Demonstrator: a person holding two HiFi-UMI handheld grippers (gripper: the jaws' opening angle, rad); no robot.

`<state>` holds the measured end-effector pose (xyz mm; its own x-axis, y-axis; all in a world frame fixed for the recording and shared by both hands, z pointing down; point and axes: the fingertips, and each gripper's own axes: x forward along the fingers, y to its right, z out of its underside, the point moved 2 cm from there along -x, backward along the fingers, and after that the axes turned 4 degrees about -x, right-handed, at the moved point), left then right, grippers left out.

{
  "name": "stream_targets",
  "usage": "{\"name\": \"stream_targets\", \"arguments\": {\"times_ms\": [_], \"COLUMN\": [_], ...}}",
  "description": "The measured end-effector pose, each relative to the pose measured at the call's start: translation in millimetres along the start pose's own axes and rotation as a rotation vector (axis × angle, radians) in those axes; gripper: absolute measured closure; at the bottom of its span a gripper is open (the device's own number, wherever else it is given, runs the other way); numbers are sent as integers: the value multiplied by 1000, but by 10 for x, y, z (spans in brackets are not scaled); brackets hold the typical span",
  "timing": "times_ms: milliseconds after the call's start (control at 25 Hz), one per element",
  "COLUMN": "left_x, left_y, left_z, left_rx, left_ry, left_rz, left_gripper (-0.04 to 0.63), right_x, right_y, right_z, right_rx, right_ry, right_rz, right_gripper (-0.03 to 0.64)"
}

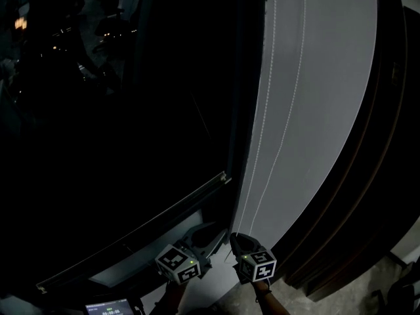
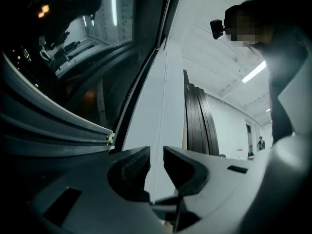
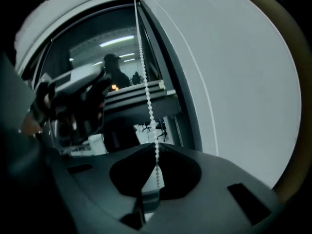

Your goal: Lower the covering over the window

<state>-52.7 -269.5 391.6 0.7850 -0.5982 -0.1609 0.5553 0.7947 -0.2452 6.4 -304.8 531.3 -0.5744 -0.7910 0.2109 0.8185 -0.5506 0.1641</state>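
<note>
Covering's bottom rail (image 1: 131, 237) crosses the dark window (image 1: 98, 110) low down, its pale end cap at the window frame's right edge, just above the two grippers. The left gripper view shows the same rail (image 2: 58, 135) ending beside the frame. In the dark I cannot tell where fabric stops and glass starts above the rail.

Running down the white wall (image 1: 315, 110) just right of the frame is the bead chain (image 1: 262, 130), in two strands side by side. The right gripper (image 1: 237, 241) sits at the foot of that wall. In its own view its jaws are pinched together on one strand (image 3: 146, 96), and the beads pass straight down through the closed tips (image 3: 155, 147).

The left gripper (image 1: 209, 236) is just beside it, nearer the window's lower right corner. Its jaws (image 2: 156, 152) stand apart with a clear gap, holding nothing, and only wall shows between them.

Dark panels (image 1: 367, 195) lean against the wall's far right edge. A small lit screen (image 1: 108, 306) shows at the bottom of the head view.
</note>
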Motion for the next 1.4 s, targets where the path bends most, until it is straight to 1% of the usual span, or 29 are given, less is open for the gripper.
{"name": "stream_targets", "arguments": {"times_ms": [120, 200, 320, 440, 520, 600, 680, 720, 800, 920, 1000, 1080, 1120, 1200, 1280, 1400], "left_x": [209, 343, 482, 560, 603, 640, 655, 651, 628, 586, 565, 538, 521, 488, 457, 433], "left_y": [79, 166, 304, 419, 443, 470, 520, 551, 589, 580, 569, 536, 507, 446, 407, 396], "left_z": [-131, -217, -317, -413, -392, -334, -307, -318, -343, -357, -363, -364, -365, -373, -382, -359], "left_rx": [38, 75, 116, 139, 145, 161, 194, 204, 184, 110, 109, 122, 114, 94, 87, 82], "left_ry": [-8, -17, -16, -6, 1, -10, -28, -28, -10, 28, 51, 70, 77, 94, 109, 114], "left_rz": [57, 103, 164, 190, 191, 192, 188, 185, 180, 163, 148, 122, 107, 83, 67, 50], "left_gripper": [487, 476, 474, 476, 476, 481, 529, 568, 572, 580, 581, 581, 581, 583, 583, 583], "right_x": [-98, -153, -211, -265, -307, -345, -372, -385, -413, -458, -518, -607, -654, -737, -821, -957], "right_y": [-71, -116, -172, -183, -201, -230, -253, -258, -253, -260, -291, -328, -338, -322, -259, -155], "right_z": [394, 535, 532, 526, 535, 528, 528, 537, 566, 613, 608, 611, 617, 597, 480, 164], "right_rx": [27, 55, 54, 54, 77, 98, 104, 102, 91, 106, 91, 33, 9, -1, 3, 1], "right_ry": [-71, -83, -81, -79, -72, -59, -51, -52, -62, -65, -46, -25, -22, -20, 11, 91], "right_rz": [0, -14, -26, -32, -45, -62, -74, -76, -74, -90, -111, -120, -119, -110, -79, -47], "right_gripper": [597, 597, 597, 597, 597, 597, 597, 597, 597, 597, 597, 597, 595, 595, 594, 580]}}
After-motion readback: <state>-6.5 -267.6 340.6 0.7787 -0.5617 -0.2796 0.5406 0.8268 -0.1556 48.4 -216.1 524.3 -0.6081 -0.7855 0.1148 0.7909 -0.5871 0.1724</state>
